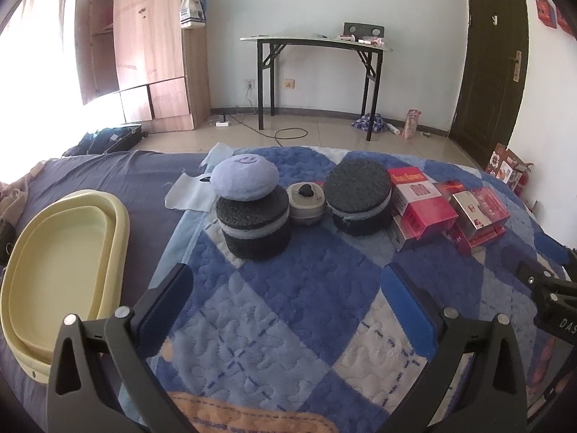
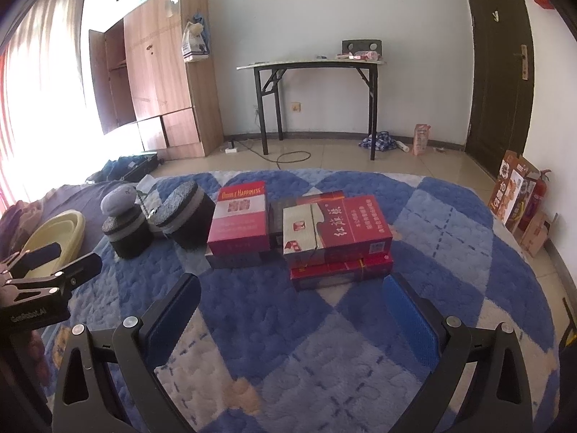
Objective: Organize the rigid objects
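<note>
— On the blue quilt (image 1: 288,288), what lies ahead of the left gripper (image 1: 288,303)?
— Two dark round pads: the near stack (image 1: 252,227) carries a light blue cushion (image 1: 243,178), and the tilted pad (image 1: 360,202) leans beside the red boxes (image 1: 422,202). Between the pads sits a small cream tin (image 1: 306,204), possibly a jar; it's half hidden.
— And to the left?
— A yellow tub (image 1: 65,281), just off the quilt.
— The right gripper (image 2: 292,306)?
— It hovers low, facing the red boxes (image 2: 335,238), stacked in two piles. Nothing blocks it.
— Jaws?
— Both spread wide, holding nothing.
</note>
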A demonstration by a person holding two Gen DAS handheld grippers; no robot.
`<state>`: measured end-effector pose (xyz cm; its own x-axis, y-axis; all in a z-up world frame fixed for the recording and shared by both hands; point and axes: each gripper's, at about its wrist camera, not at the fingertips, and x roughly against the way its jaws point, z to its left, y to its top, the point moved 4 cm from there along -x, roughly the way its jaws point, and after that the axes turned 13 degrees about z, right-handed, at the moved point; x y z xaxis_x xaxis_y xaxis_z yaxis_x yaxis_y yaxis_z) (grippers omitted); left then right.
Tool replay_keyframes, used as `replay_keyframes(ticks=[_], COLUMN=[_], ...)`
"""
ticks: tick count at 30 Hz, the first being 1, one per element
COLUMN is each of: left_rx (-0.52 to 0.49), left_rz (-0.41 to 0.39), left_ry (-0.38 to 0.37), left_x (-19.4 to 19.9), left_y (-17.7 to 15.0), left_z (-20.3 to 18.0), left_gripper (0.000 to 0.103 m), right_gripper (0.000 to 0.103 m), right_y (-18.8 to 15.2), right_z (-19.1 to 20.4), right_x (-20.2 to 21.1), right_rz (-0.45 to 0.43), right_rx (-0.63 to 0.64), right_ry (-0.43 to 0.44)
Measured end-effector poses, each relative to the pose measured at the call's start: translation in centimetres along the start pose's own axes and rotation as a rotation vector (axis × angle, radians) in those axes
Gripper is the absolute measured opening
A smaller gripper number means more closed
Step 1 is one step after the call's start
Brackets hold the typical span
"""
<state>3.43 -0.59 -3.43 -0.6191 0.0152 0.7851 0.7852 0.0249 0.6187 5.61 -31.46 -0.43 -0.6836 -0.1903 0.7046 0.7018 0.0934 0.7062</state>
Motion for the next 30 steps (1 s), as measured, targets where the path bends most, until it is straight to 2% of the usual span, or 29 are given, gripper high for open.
replay_keyframes(ticks=[22,30], left_rx=[-0.001,0.013], left_rz=[0.024,0.019], left_ry=[-0.012,0.011], left_x=[-0.12,-0.07], left_y=[0.05,0.27], left_z=[0.37,0.81], left_gripper=[0.103,0.103], right_gripper=[0.103,0.103], right_y=[0.22,0.15], right_z=[-0.46,-0.72], right_x=[0.23,-0.07], right_rz=[0.015,0.017], right_rx=[-0.023,-0.029], right_ry=[-0.004,-0.012])
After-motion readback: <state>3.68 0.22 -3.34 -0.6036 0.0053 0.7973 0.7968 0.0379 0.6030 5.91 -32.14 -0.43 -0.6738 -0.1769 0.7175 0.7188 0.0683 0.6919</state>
